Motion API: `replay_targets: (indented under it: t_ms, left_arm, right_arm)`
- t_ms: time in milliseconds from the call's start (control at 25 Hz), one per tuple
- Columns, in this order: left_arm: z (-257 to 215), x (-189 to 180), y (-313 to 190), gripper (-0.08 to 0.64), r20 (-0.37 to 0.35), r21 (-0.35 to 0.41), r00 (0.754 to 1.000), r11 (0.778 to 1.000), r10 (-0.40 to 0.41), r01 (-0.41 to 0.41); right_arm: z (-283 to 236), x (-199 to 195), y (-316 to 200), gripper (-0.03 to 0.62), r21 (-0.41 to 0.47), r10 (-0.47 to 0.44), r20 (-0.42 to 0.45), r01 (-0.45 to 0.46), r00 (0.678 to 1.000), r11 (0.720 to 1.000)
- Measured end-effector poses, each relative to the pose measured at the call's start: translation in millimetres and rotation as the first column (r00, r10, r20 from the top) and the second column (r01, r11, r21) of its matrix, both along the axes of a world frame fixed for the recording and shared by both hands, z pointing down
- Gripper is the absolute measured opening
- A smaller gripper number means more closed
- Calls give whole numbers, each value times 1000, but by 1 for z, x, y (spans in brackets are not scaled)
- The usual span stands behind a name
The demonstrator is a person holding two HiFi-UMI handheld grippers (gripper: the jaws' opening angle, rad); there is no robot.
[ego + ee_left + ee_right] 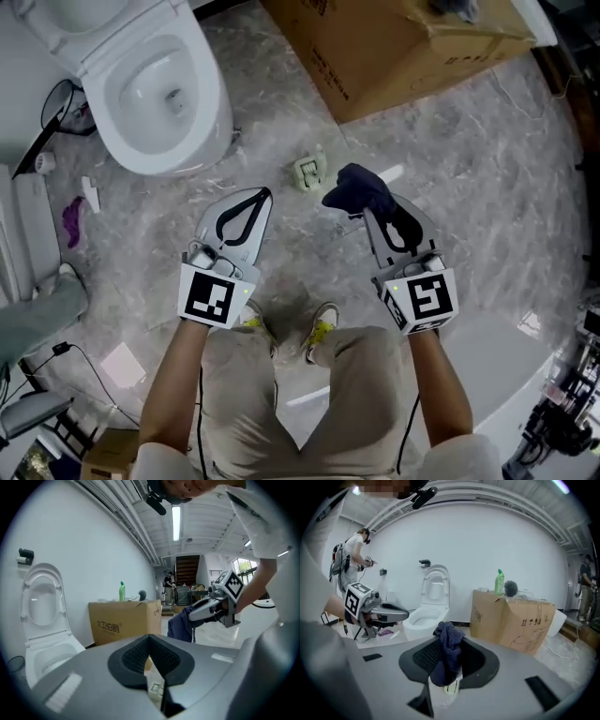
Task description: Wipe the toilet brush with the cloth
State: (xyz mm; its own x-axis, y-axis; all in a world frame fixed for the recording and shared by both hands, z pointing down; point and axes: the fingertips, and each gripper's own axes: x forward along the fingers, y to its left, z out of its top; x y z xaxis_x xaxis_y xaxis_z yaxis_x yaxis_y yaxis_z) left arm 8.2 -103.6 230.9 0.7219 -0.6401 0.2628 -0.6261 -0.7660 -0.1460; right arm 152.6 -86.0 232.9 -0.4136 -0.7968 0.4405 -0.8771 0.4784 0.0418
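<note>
Cloth gripped; brush not yet reached.
Head view: right gripper (367,208) pinches the dark cloth (354,186); left gripper (262,197) jaws pressed together, empty. Left gripper view: nothing between them. Right gripper view: likely toilet brush (511,588) on cardboard box (511,620), 2 o'clock from jaws, well apart. Next: carry cloth there.

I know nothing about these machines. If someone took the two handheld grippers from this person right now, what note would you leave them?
The left gripper is shut and empty.
The right gripper is shut on the cloth, which hangs bunched from its tip.
Both are held above the floor, near the toilet.
A small pale-green thing lies on the floor ahead. I can't tell whether it is the brush.
Done: cloth in hand.
Left: find the brush, hold it, then wipe it.
</note>
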Motion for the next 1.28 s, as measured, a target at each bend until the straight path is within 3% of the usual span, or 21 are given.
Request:
replay_targets:
  t_ms: [160,280,360,560,680,1000,1160,1280]
  left_arm:
    - [-89,-17,44,-3,6,-37,1000,999,-19,19]
    - [-170,-33,75,-3,-70,-121,990,986,-125,116]
    - [-226,-36,98,-3,-82,-166,981,973,-174,158]
    - [-334,-27,146,-3,-63,-180,977,965,-205,191]
    - [-371,-13,175,-3,-90,-189,969,959,-230,211]
    - [-421,44,240,-3,-203,-264,940,940,-273,216]
    - [-472,50,246,-3,-303,-204,910,952,-282,227]
    - [-501,50,245,-3,-323,-140,912,966,-254,219]
  right_arm:
    - [-98,17,29,107,-22,68,46,-67,997,997]
    - [-175,24,57,107,-29,99,79,-97,992,995]
    - [-228,32,80,106,-26,99,85,-97,991,995]
    - [-347,62,134,106,19,157,136,-161,978,987]
    - [-405,75,168,106,54,181,190,-194,965,979]
    - [-496,115,231,104,99,142,202,-165,969,981]
    - [-535,126,250,104,166,100,156,-126,983,978]
    - [-542,120,247,104,211,80,173,-117,982,970]
